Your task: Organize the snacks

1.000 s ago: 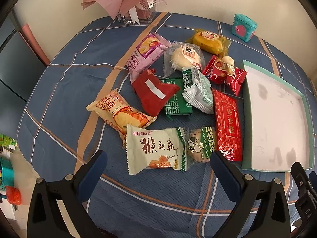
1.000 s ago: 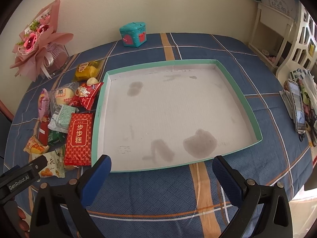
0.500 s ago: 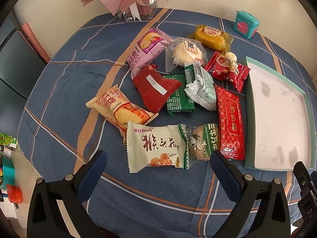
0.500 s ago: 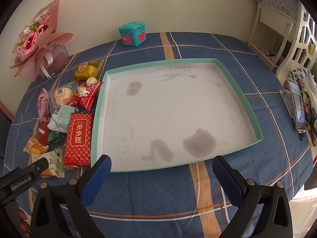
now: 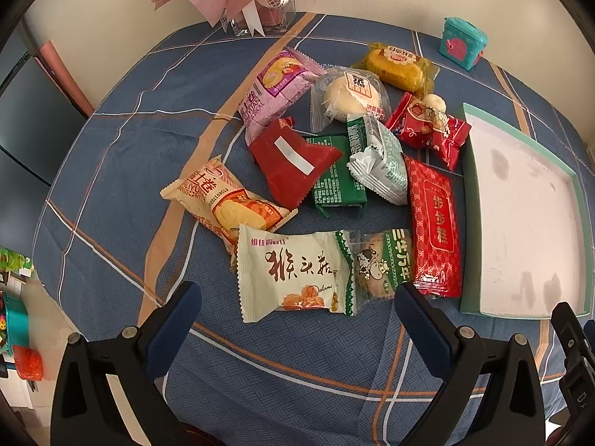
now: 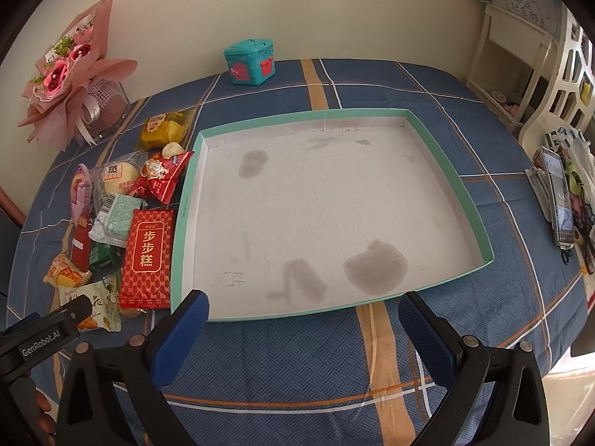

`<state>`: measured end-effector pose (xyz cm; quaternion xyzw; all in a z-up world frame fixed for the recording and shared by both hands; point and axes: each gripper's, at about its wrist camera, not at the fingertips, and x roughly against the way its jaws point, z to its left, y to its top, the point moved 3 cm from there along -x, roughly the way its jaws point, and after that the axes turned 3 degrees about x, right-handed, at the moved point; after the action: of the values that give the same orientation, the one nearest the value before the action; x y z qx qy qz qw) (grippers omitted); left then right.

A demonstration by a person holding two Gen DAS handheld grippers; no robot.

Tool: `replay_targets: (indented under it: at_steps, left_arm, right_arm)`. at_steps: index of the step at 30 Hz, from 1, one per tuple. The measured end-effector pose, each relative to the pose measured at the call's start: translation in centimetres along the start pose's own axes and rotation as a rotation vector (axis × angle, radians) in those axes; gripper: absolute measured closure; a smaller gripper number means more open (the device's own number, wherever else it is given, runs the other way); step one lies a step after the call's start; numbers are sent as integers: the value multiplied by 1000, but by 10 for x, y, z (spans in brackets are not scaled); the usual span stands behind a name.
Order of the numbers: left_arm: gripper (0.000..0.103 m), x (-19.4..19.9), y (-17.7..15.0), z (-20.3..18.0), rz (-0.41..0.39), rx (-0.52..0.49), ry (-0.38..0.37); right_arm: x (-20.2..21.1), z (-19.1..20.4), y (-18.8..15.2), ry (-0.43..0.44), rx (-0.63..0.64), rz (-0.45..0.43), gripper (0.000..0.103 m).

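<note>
Left claw (image 5: 297,308) wide open, holding nothing, hovering over the near edge of the worktop (image 5: 122,156). Dead ahead between its fingers — the cream packet (image 5: 293,273), lying flat, long axis running left-right across the claw's line. Its right end overlaps a small green-and-clear cookie packet (image 5: 383,264). Beyond that the rest of the pile: orange roll packet (image 5: 227,204) to the left, dark red pouch (image 5: 293,163), green packets (image 5: 336,184), pink one (image 5: 277,85) and a yellow cake (image 5: 396,65) at the far side.

Right claw (image 6: 303,321) also open and empty, hovering at the near rim of the tray (image 6: 187,200), which holds nothing but stains. Nearest snack on that side is the long red packet (image 6: 148,256), just left of the tray wall, long axis parallel to it, pointing away from the claw.

My read: nothing sorted yet. Left is clearly nearer the pile; the cream packet is its easiest grab, but its long side spans the fingers — pinching across the short side would need a wrist turn. Tray sits to the right of the pile, so the carry goes rightward.
</note>
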<state>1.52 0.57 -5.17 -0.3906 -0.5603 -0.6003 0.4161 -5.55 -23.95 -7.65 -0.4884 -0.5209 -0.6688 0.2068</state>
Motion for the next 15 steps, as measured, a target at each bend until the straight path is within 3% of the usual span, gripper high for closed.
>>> replay_targets:
  at_steps: [15]
  left_arm:
    - [0,-3,2,-1,9,1,1]
  right_arm:
    - [0,2,-1,2,-3,4,0]
